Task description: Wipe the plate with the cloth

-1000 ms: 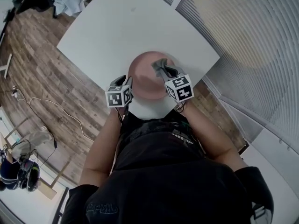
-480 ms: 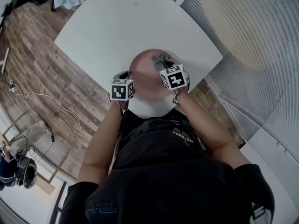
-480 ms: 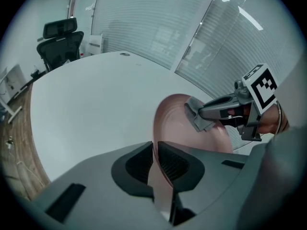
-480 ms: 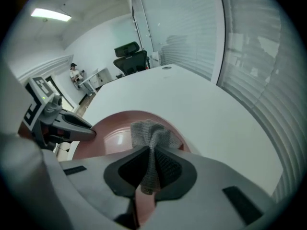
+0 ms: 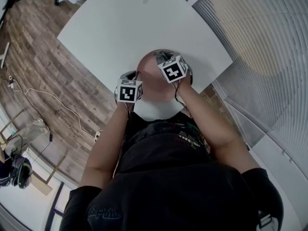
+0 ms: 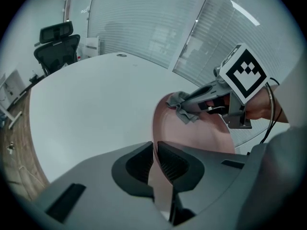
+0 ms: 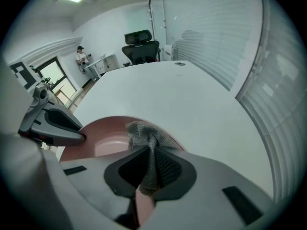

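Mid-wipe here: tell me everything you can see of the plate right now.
The plate is round, dusty pink and smooth, glossy like glazed ceramic, with a shallow well and a raised rim. The left gripper is shut on one side of the rim. The grey cloth, clamped in the right gripper, lies on the opposite rim. The plate is over the white table near the person's edge. Whether it touches the table is unclear.

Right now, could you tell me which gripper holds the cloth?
The right gripper, shut on the grey cloth; the left gripper clamps the pink plate instead.
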Tool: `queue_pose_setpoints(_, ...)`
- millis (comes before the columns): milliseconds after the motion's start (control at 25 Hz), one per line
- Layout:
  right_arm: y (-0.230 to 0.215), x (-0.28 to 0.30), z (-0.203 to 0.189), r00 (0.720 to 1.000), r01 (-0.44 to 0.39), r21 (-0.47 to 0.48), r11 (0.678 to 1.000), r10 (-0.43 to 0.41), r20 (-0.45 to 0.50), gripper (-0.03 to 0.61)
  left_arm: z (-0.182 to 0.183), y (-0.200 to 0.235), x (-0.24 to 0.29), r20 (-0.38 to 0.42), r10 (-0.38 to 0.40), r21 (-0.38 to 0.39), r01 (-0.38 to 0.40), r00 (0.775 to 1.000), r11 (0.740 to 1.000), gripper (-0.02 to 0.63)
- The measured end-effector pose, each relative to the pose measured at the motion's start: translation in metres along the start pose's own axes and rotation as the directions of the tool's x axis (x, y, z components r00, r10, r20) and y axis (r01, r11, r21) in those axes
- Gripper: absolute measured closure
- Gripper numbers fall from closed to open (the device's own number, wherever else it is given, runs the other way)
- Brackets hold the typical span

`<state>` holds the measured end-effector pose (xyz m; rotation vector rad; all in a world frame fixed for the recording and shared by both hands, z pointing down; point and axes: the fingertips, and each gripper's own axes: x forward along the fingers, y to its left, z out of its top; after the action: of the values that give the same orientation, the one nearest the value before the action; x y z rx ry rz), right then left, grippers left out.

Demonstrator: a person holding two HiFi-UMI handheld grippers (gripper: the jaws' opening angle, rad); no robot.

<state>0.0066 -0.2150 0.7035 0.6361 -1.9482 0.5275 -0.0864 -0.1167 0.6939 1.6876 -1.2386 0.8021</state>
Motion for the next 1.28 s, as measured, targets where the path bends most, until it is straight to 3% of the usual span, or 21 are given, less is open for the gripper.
queue_pose_setpoints(160,0.031,0.012,0.02,0.996,-0.095,-0.175,0.98,0.093,-0.018,0.535,0.0,0.0,0.001,0.011,-0.004,-0.023,0.004,1.0,1.0,0.571)
queue_pose_setpoints(360,0.092,0.016,0.021,0.966,-0.256,-0.355,0.899,0.254,-0.051,0.535,0.0,0.001,0.003,0.016,-0.004,-0.07,0.005,1.0,0.998,0.571)
queue_pose_setpoints(480,0.114,0.016,0.011,0.958,-0.282,-0.424,0.861,0.274,-0.081,0.537,-0.001,0.004,0.004,0.011,0.007,-0.075,-0.006,1.0,0.997,0.571)
queue_pose_setpoints(960,0.144,-0.003,-0.033,0.921,-0.389,-0.355,0.85,0.373,-0.116,0.537,0.001,0.007,0.002,0.05,0.036,-0.112,-0.03,0.998,0.993,0.577)
queue_pose_setpoints(1280,0.182,-0.016,-0.08,0.855,-0.519,-0.356,0.777,0.466,-0.229,0.537,0.004,0.009,0.005,0.062,0.049,-0.099,-0.043,0.997,0.994,0.578)
